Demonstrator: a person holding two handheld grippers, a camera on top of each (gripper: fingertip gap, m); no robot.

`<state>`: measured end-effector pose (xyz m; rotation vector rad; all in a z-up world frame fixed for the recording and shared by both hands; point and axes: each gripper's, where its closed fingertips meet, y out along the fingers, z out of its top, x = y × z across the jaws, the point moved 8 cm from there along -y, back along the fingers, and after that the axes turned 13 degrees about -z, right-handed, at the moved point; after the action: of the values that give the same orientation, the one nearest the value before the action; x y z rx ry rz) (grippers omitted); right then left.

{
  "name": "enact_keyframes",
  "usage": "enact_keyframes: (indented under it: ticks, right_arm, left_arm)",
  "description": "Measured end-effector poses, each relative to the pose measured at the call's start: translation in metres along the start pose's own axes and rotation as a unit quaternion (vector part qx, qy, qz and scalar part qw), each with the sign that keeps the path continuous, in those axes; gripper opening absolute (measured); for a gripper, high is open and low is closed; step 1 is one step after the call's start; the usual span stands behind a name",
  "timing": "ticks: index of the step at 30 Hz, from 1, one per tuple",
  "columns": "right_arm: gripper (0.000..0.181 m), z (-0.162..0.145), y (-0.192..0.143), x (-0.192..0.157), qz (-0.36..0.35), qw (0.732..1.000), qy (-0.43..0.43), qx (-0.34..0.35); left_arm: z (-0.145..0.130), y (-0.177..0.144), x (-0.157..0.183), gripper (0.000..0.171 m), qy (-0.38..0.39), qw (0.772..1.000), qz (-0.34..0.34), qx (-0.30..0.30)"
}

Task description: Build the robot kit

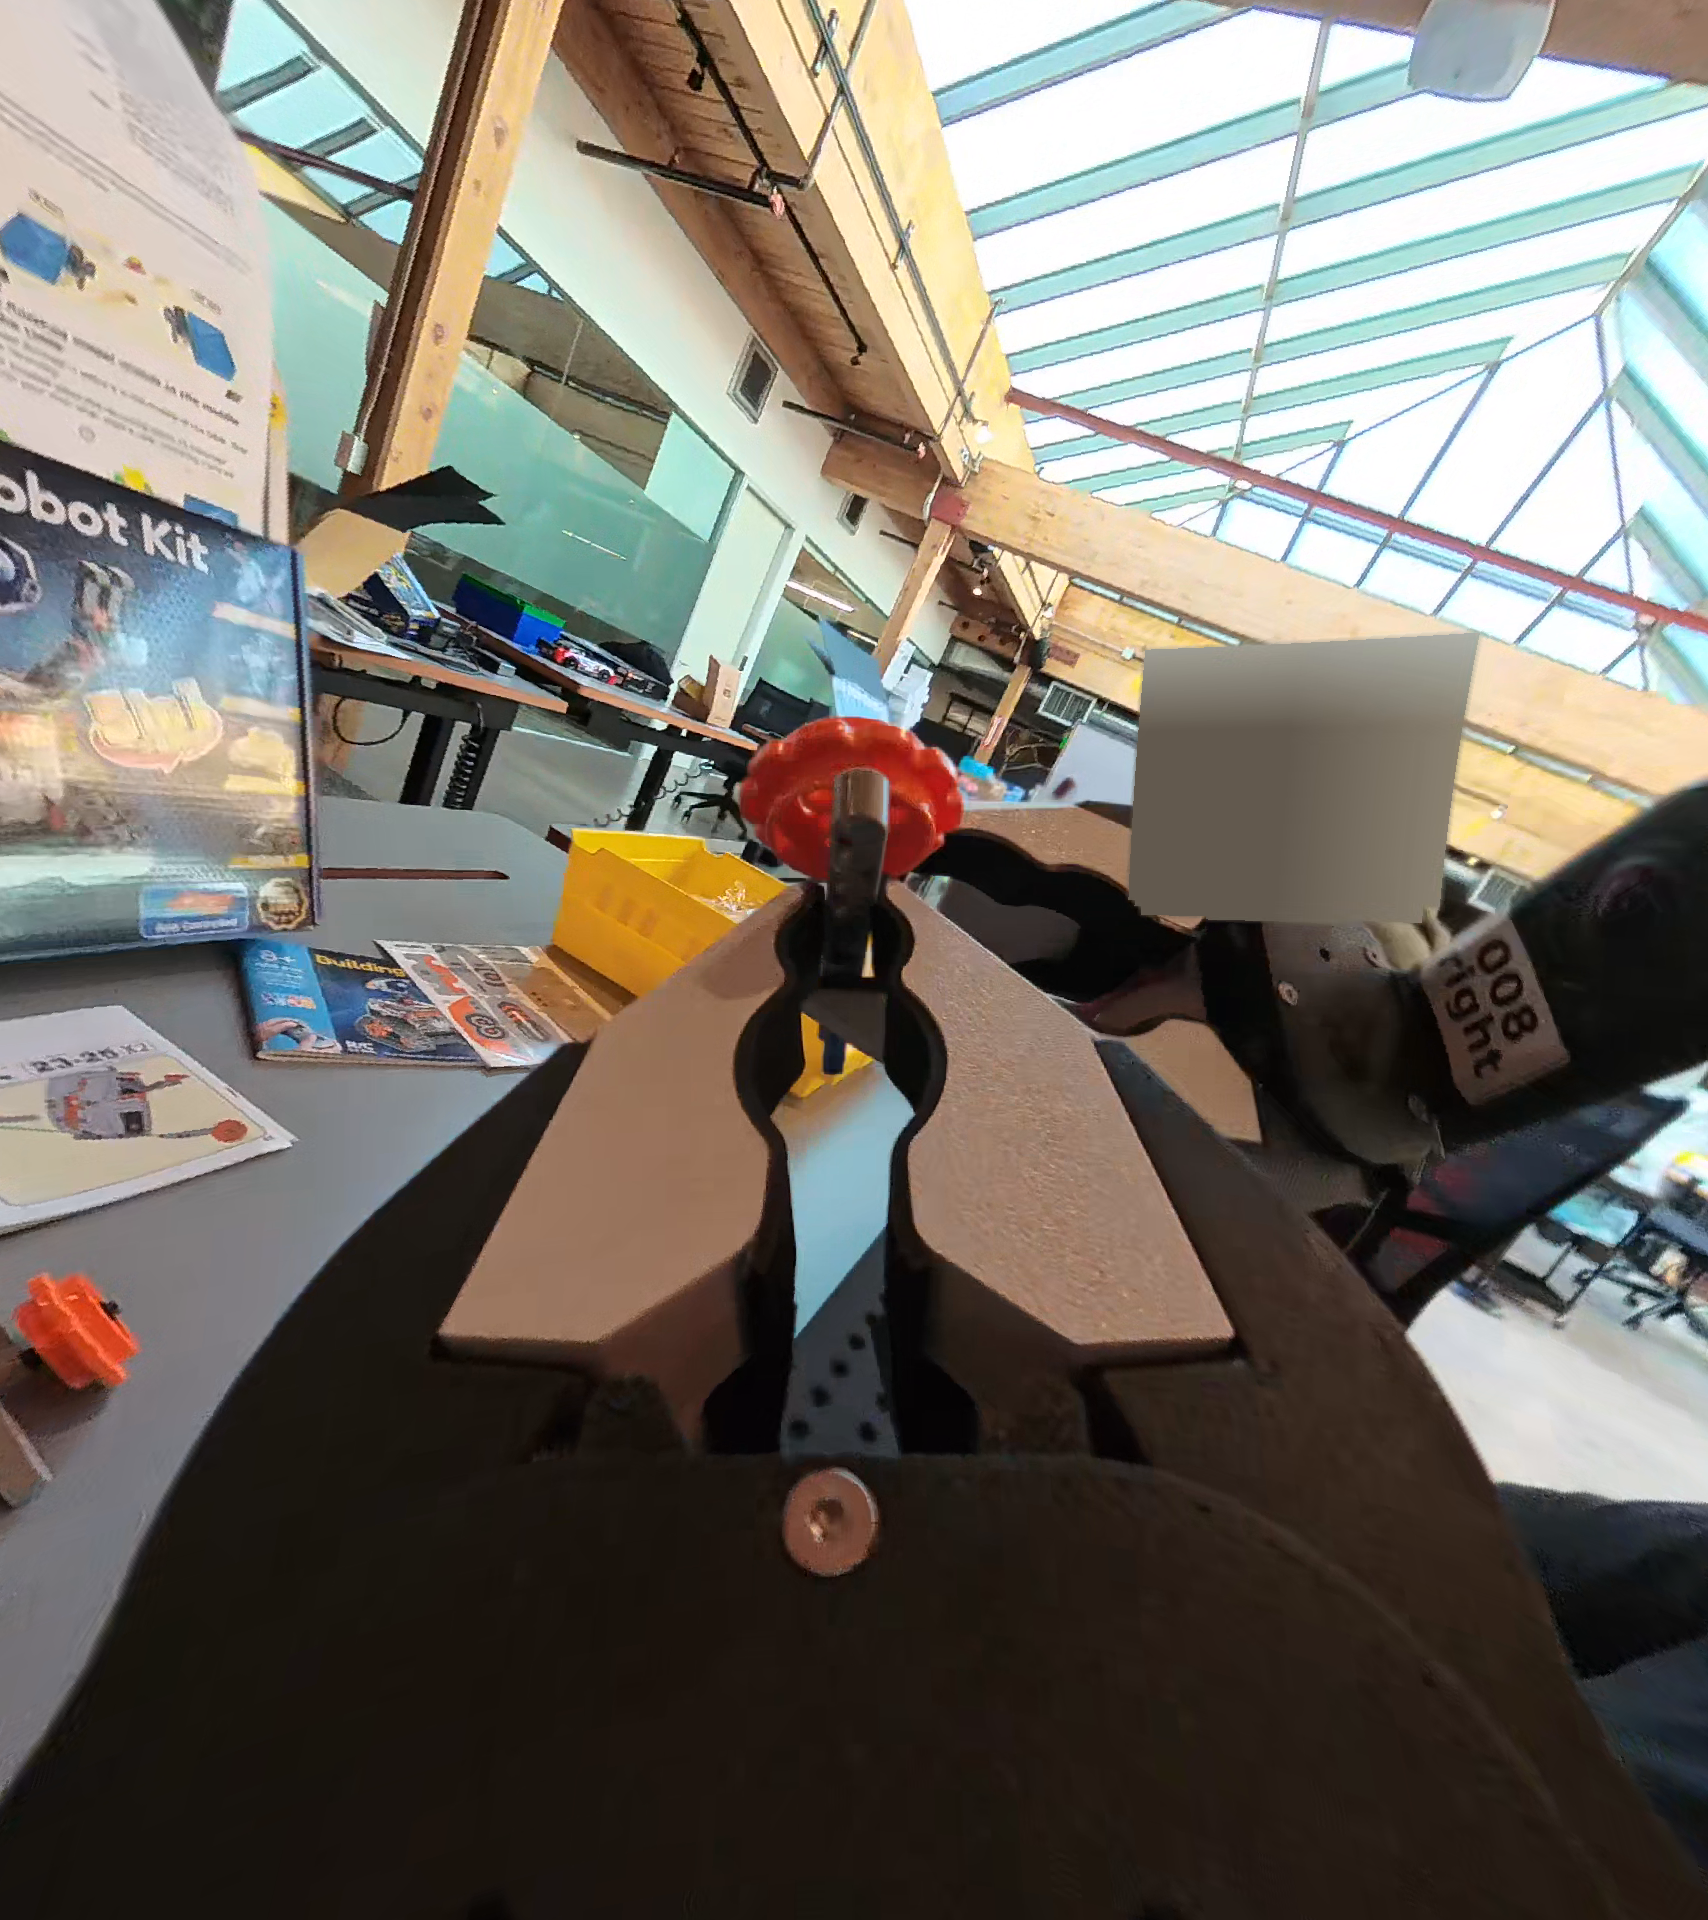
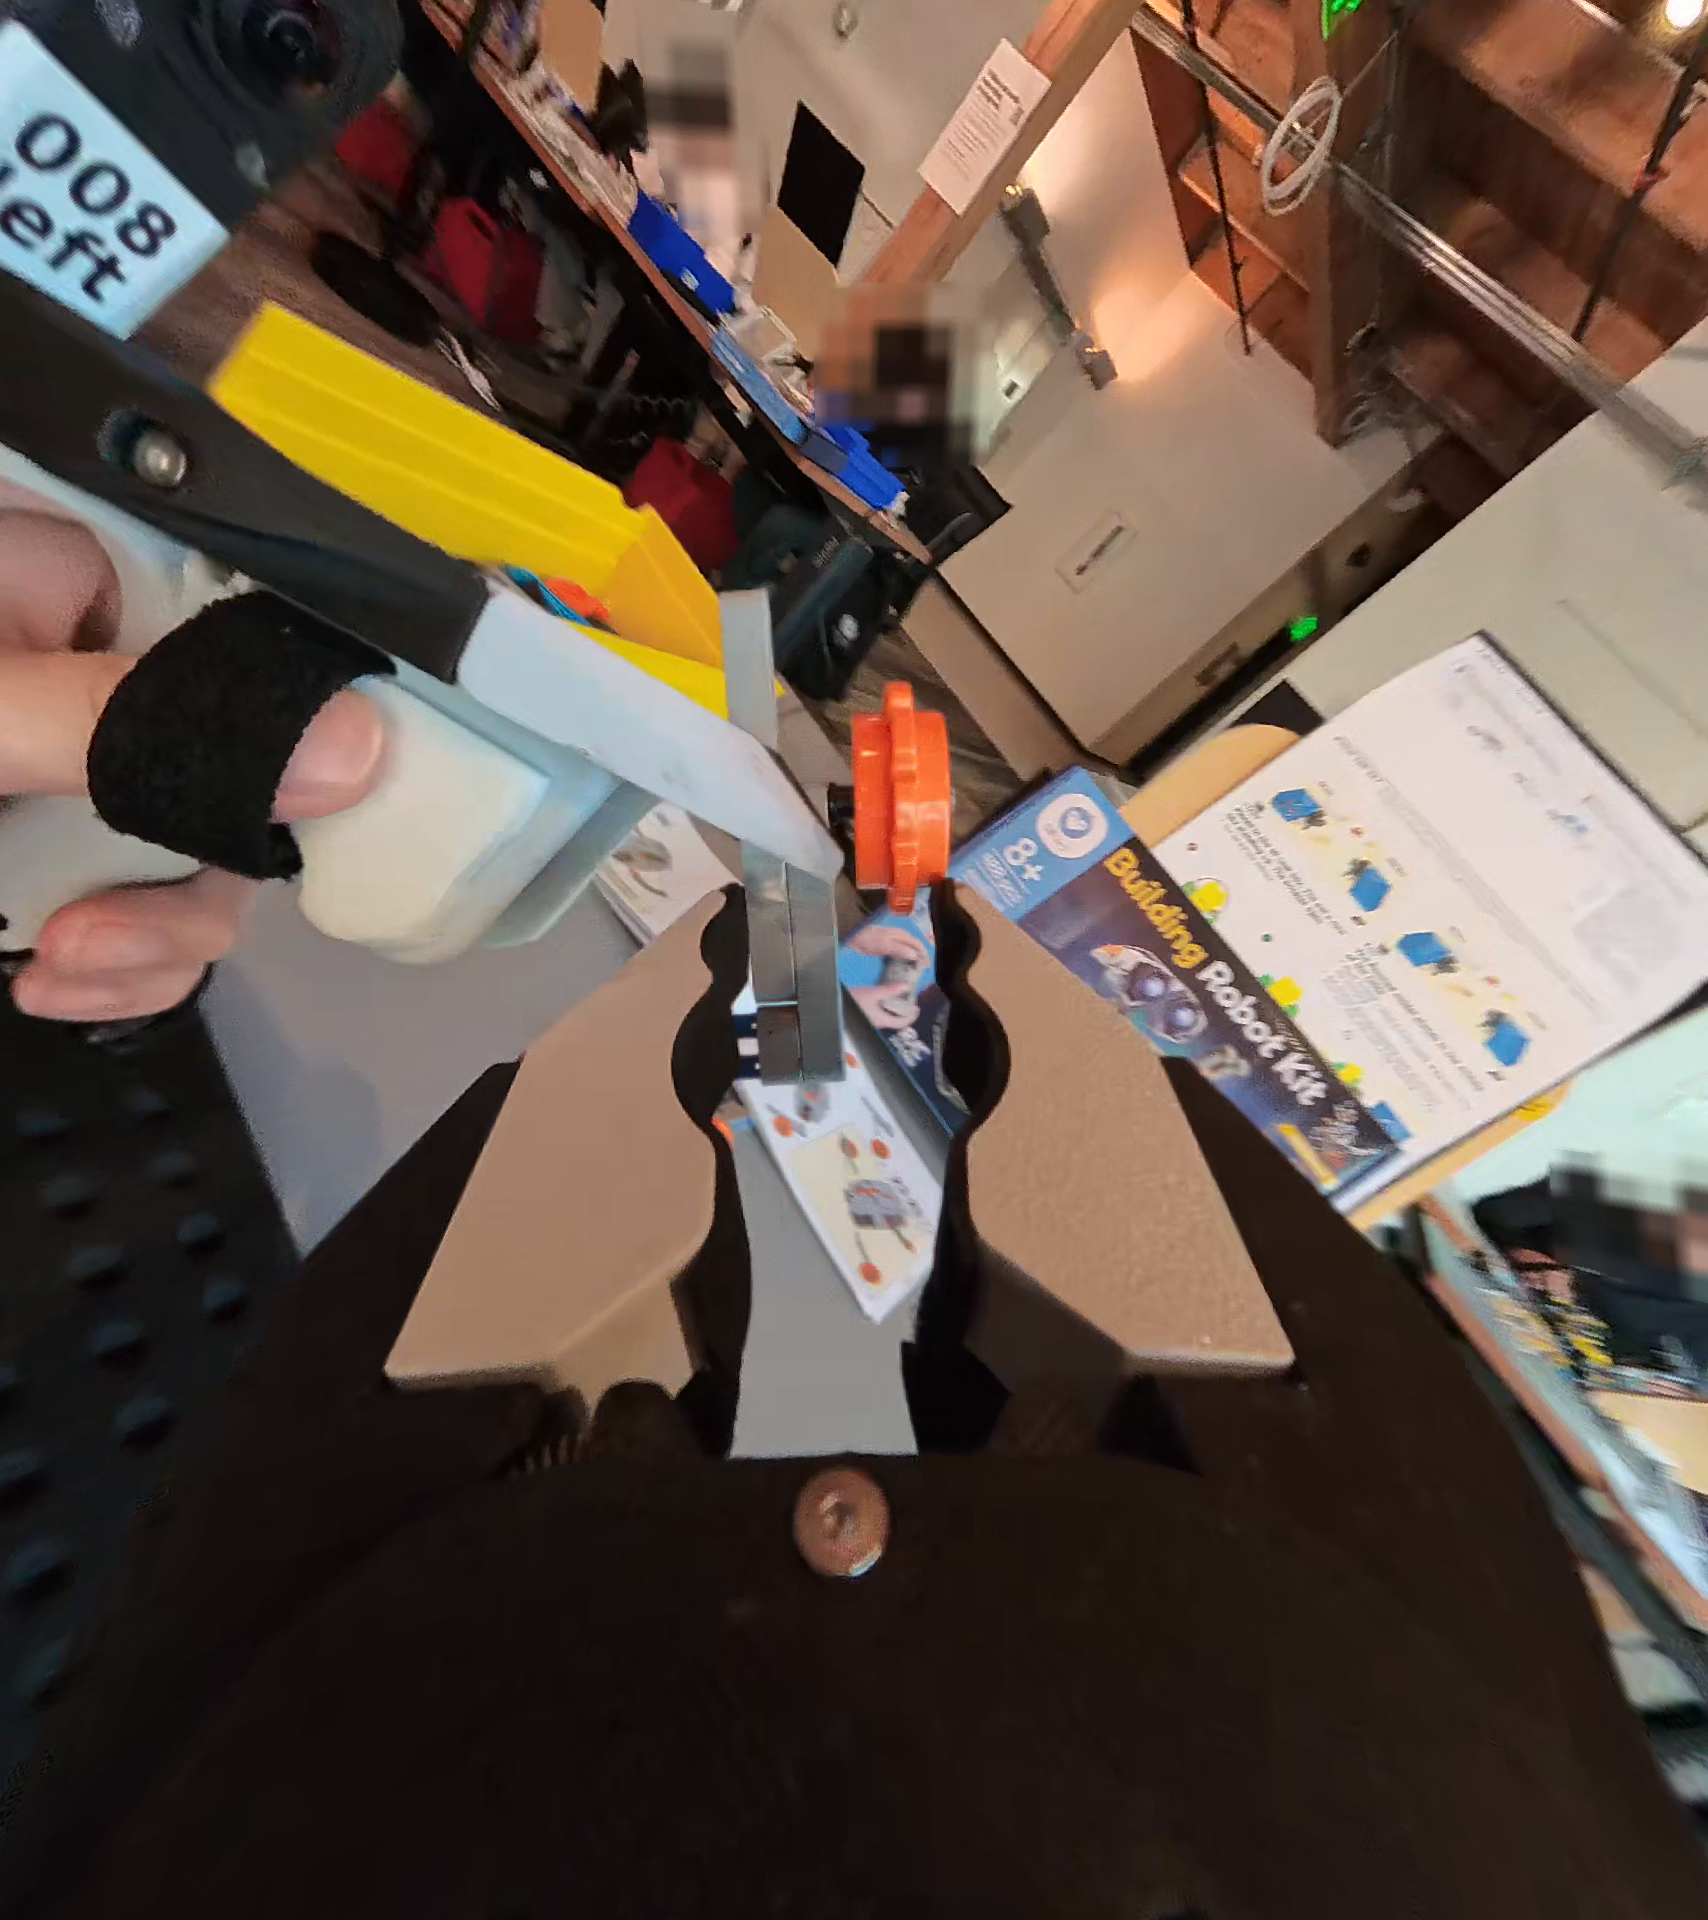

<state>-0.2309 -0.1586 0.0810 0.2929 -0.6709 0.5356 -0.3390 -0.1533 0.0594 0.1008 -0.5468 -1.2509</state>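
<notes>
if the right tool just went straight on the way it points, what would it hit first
Probably the orange gear wheel on the gray piece that the left tool holds: it sits just off the right tool tips. Depth is unclear.

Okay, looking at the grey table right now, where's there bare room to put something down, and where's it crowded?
Bare grey table shows in front of the instruction sheet, right of the grey bracket with the orange wheel. Another strip runs between the kit box and the yellow bin. It is crowded where the booklets meet the bin.
</notes>
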Motion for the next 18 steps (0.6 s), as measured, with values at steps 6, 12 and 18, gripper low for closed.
enact_keyframes:
  ticks: [6, 12, 18]
  right_arm:
    - [0.034, 0.0, -0.007, 0.007, 0.032, 0.997, 0.068, 0.016]
    - [0.03, -0.008, -0.007, 0.005, 0.054, 0.994, 0.089, 0.018]
    - [0.036, -0.056, 0.002, -0.009, 0.186, 0.97, 0.154, -0.002]
  left_arm:
    - [0.003, 0.004, 0.014, 0.006, 0.05, 0.998, 0.011, -0.023]
    - [0.001, 0.003, 0.006, 0.006, 0.047, 0.998, 0.0, -0.042]
    - [0.01, -0.05, -0.019, 0.006, 0.107, 0.993, 0.041, -0.035]
